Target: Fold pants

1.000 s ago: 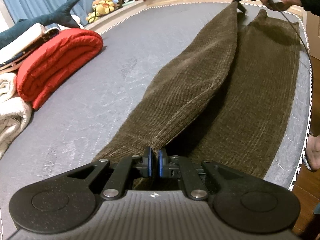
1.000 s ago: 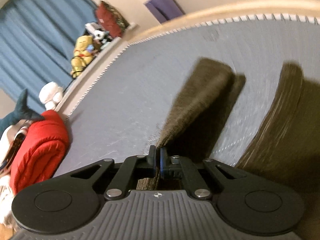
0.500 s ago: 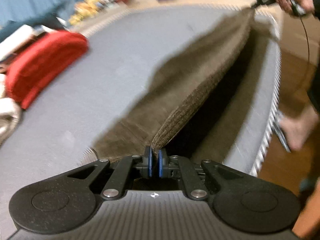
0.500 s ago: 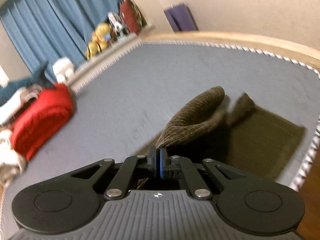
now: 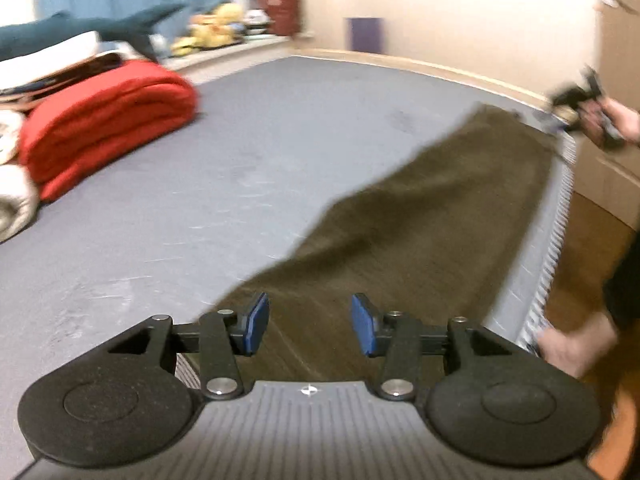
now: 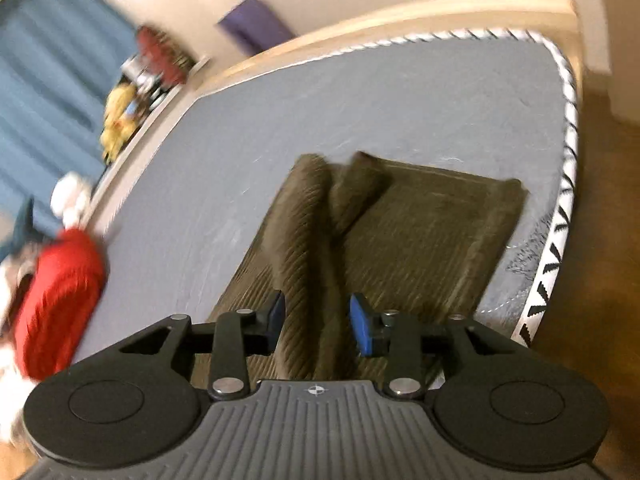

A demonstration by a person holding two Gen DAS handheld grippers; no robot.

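Note:
Dark brown corduroy pants (image 5: 420,232) lie along the right edge of the grey mattress (image 5: 240,168), one leg laid over the other. My left gripper (image 5: 308,322) is open just above the near end of the pants, holding nothing. In the right wrist view the pants (image 6: 420,240) lie flat with a raised ridge of cloth (image 6: 304,232) running down the middle. My right gripper (image 6: 316,324) is open over that ridge, holding nothing. The right gripper also shows far off in the left wrist view (image 5: 580,100), in the person's hand.
A folded red blanket (image 5: 104,120) and white bedding (image 5: 12,200) lie at the mattress's left side. Stuffed toys (image 5: 212,28) sit on a ledge by blue curtains. The mattress's patterned edge (image 6: 560,232) and wooden floor (image 5: 592,248) are to the right. The person's foot (image 5: 572,344) stands beside the bed.
Both grippers opened and let go of the lifted pant leg. That leg now lies over the other one. Both views swung as the grippers moved.

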